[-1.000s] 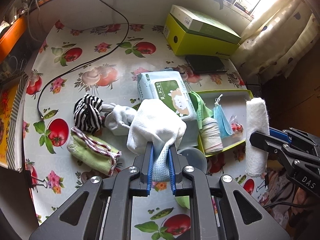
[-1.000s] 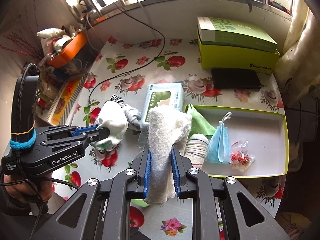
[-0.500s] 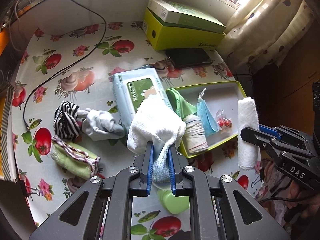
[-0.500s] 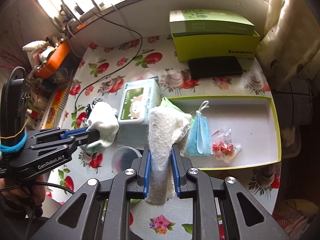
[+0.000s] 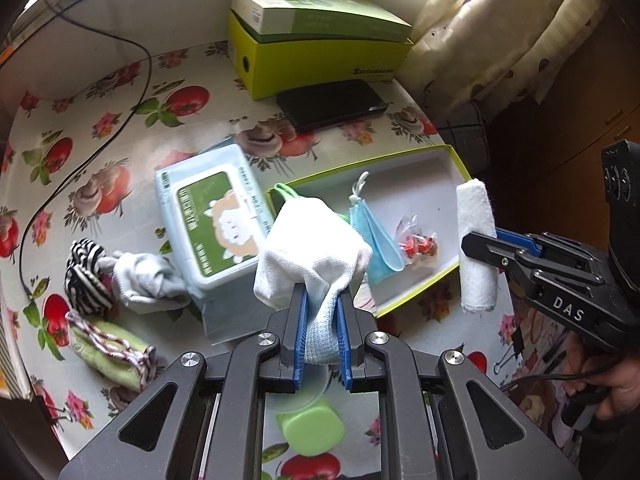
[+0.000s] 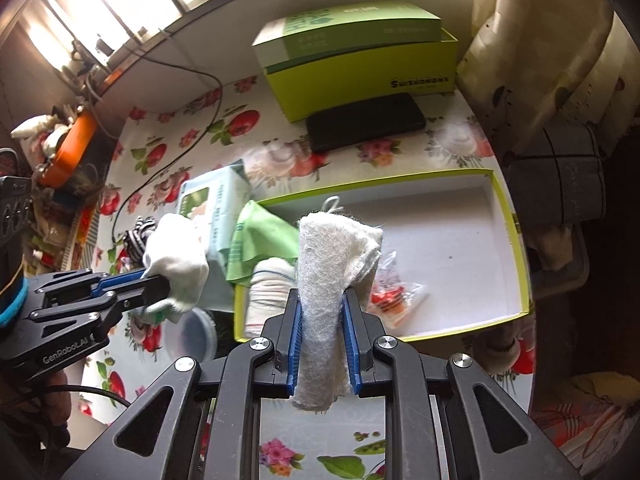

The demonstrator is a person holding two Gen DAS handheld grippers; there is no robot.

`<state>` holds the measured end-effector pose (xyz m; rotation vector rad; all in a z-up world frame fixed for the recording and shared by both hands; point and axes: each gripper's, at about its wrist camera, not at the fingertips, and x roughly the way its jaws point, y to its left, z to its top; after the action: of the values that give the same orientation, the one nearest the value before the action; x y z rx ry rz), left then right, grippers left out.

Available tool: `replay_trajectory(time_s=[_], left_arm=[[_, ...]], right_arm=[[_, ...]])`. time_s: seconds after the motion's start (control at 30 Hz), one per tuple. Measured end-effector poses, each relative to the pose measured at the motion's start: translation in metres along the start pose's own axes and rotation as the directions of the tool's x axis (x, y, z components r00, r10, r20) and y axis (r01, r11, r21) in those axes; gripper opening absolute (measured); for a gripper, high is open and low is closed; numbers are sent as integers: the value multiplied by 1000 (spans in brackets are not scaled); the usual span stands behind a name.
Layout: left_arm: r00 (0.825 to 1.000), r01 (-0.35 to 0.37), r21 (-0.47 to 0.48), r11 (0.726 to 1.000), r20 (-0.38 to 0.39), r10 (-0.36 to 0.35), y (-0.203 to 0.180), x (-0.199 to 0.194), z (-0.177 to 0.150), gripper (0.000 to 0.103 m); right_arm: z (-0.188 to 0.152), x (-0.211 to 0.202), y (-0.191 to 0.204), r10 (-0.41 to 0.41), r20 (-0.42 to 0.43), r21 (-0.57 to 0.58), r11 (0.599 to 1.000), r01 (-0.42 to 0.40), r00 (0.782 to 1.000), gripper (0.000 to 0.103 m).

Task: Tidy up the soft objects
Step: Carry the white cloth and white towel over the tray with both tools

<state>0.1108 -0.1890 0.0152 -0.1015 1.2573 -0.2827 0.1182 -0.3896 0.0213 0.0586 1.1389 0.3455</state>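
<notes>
My left gripper (image 5: 322, 300) is shut on a bunched white sock (image 5: 312, 252), held above the near left corner of the green-rimmed tray (image 5: 432, 160). My right gripper (image 6: 322, 304) is shut on a rolled white fuzzy cloth (image 6: 332, 264), above the tray's (image 6: 460, 236) near edge. Each gripper shows in the other's view: the right gripper (image 5: 472, 248) with its roll (image 5: 476, 248), the left gripper (image 6: 160, 284) with its sock (image 6: 176, 260). In the tray lie a blue face mask (image 5: 376, 240), a green cloth (image 6: 264, 240), a striped rolled cloth (image 6: 268, 296) and a small packet (image 5: 418, 244).
On the fruit-print tablecloth lie a wet-wipes pack (image 5: 216, 220), a grey sock (image 5: 148, 280), a striped sock (image 5: 86, 280) and a green sock (image 5: 112, 356). A green box (image 5: 320, 56) and a black phone (image 5: 332, 106) sit behind. A round lid (image 6: 196, 336) and cable (image 5: 80, 168) lie nearby.
Both grippers have carried their cloths to the right, toward and over the tray. The tray now sits nearer the middle of both views. Neither grip has changed.
</notes>
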Motion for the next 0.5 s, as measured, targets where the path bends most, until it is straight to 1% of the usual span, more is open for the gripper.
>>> replay_trajectory(time_s=[0.13, 0.3, 0.5], left_arm=[[1000, 7, 27, 1000, -14, -6, -11, 10, 9, 14], [1000, 15, 48, 999, -27, -14, -22, 21, 20, 14], [999, 27, 66, 997, -43, -24, -31, 34, 33, 14]], right_arm=[[6, 8, -19, -21, -9, 17, 1000, 22, 1000, 18], [17, 21, -41, -64, -27, 12, 998, 64, 998, 18], [29, 43, -65, -157, -66, -42, 987, 154, 985, 18]])
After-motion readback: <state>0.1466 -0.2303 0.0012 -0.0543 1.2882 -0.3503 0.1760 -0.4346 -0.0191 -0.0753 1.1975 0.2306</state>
